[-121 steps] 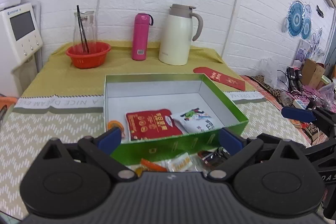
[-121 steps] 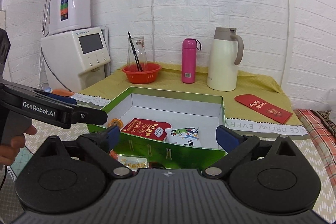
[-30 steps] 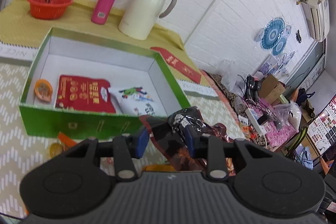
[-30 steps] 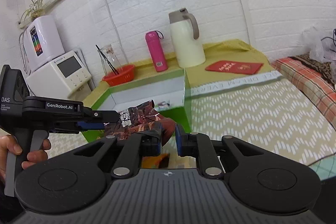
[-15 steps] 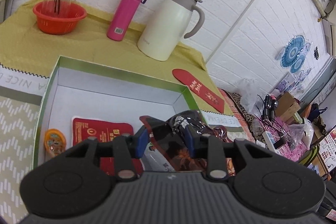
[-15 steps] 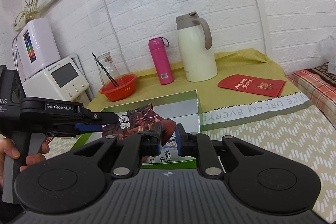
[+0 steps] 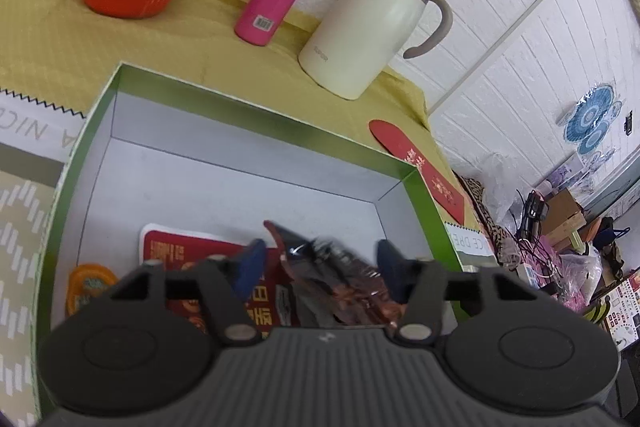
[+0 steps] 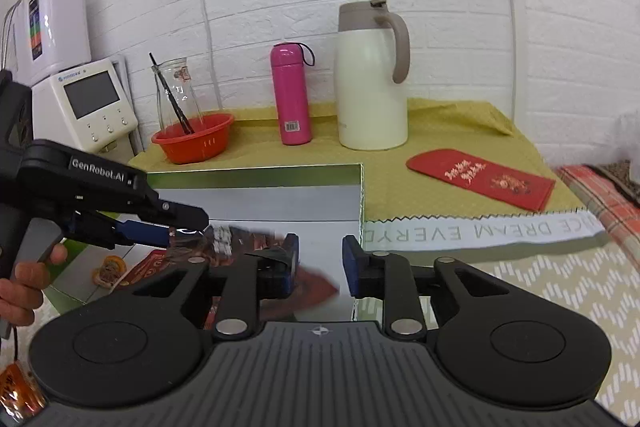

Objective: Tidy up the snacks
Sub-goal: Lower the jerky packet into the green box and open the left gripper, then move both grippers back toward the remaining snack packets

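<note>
Because the dark foil snack bag (image 7: 336,283) hung over the green box (image 7: 424,203), both tongs, left (image 7: 320,267) and right (image 8: 318,265), were spreading apart. Neither pinched it, so it could drop beside the red packet (image 7: 180,247).

Left wrist view: close above the green box (image 7: 424,199), angled down. Right wrist view: flatter, from the box's right. Both share the white jug (image 8: 370,83).

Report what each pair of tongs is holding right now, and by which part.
Nothing is firmly held. Both tongs are opening: the dark foil snack bag is blurred between the left tongs, apparently dropping into the green box; the right tongs are clear.
</note>
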